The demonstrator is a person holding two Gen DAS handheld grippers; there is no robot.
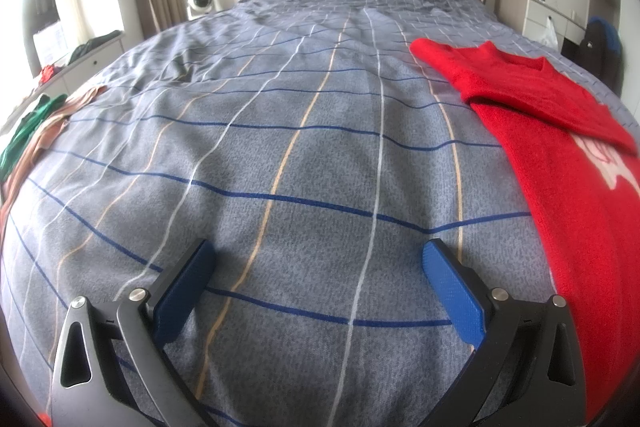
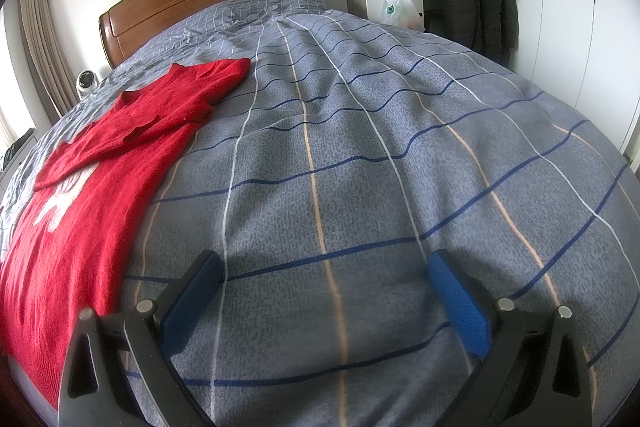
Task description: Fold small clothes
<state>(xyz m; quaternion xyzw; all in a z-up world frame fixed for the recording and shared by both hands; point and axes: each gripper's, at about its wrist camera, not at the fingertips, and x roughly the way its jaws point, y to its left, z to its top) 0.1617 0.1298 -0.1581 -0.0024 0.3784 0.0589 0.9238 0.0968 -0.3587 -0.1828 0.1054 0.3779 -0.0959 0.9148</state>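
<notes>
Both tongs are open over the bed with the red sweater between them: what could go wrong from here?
1. A sleeve is already folded across the red sweater; a grab at the side edge might drag it loose.
2. The sweater lies on a wrinkled checked quilt, so the left tongs or right tongs could pinch quilt along with the knit.
3. The sweater's near end runs out of both views, so it may hang off the bed and slide.

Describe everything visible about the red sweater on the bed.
The red sweater is a fuzzy knit with a V-shaped neckline toward the headboard and a white motif on the chest, partly covered. It lies flat on the checked bedspread, one sleeve folded across the body, the other sleeve end reaching toward the headboard. Neither the left gripper nor the right gripper touches it; both stand open over bare bedspread.
</notes>
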